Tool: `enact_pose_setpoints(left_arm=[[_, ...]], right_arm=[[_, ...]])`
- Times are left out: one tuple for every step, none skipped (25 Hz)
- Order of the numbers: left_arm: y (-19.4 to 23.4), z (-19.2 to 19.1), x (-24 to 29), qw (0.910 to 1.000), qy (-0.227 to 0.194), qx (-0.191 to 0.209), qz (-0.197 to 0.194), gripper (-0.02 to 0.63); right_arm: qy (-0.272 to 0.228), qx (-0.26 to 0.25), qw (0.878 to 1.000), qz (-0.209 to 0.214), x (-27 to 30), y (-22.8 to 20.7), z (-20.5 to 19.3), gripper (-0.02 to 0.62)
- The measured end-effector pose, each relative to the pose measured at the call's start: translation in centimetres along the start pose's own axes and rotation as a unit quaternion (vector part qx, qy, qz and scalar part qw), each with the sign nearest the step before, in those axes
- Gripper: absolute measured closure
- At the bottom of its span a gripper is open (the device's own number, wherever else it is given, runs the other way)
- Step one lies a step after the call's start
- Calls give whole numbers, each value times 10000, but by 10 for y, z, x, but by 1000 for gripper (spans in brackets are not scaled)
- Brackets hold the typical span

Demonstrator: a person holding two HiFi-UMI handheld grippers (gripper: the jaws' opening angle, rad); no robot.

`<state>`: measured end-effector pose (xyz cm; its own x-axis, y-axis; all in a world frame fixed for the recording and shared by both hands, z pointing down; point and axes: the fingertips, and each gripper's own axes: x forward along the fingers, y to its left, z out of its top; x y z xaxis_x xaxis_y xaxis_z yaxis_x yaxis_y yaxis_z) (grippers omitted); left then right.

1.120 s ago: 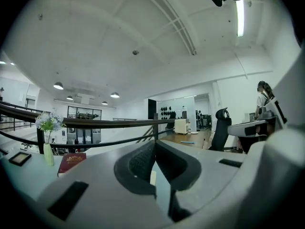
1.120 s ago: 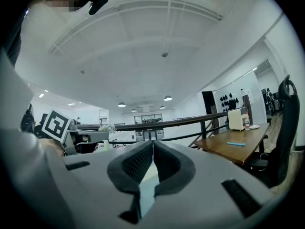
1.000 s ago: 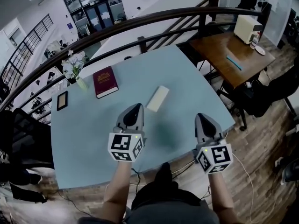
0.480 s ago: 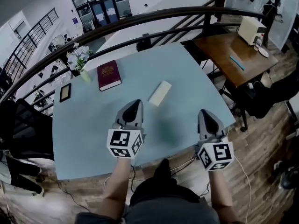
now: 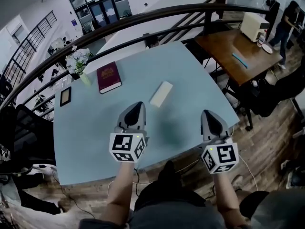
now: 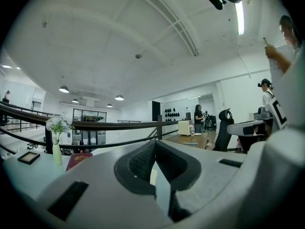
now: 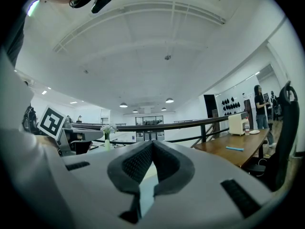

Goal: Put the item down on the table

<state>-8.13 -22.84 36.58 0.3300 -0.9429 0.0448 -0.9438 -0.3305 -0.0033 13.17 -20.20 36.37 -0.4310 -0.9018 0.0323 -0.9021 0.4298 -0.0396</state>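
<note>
A: Since the pale block (image 5: 161, 94) is seen lying flat on the table (image 5: 95, 123), to the right of the red book (image 5: 108, 77) and a little nearer the person than it, can the putting-down be counted as done?

B: It is judged so, if the block is taken to be the item. Nothing is held. The left tongs (image 5: 138, 109) are pressed together with nothing between the pads, and the right tongs (image 5: 208, 114) are likewise closed and empty. Both are held above the table, well nearer the person than the red book, the left a little to the book's right, the right far off to its right.

A: What is called for, then, so that the step is finished well?

B: The block should be left untouched. It is apart from both tongs and lies well in from the table's edge, so no correction is thought needed. If the tongs are to be drawn away, this would best be done upward and back toward the person, so that the block is not brushed by the left tongs, which are the nearer to it.

A: Is anything else to be minded?

B: The vase of flowers (image 5: 77, 65), just left of the red book, and the dark tablet (image 5: 65, 96), further to its left, are well apart from both tongs. No risk is seen there.
</note>
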Motion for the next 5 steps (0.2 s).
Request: enact_pose_setpoints(left_arm=[[-1, 0, 1, 10000, 3, 15, -5, 600], [-2, 1, 1, 10000, 11, 31, -12, 601], [-2, 0, 2, 10000, 20, 46, -22, 601], [-3, 0, 3, 10000, 29, 59, -33, 600], [-4, 0, 4, 10000, 39, 70, -45, 601]], right_arm=[[-1, 0, 10000, -5, 0, -1, 0, 601], [-4, 4, 10000, -11, -1, -1, 0, 600], [-8, 11, 10000, -20, -1, -1, -1, 600], [-12, 20, 10000, -29, -1, -2, -2, 600], [-14, 31, 10000, -39, -1, -2, -2, 601]])
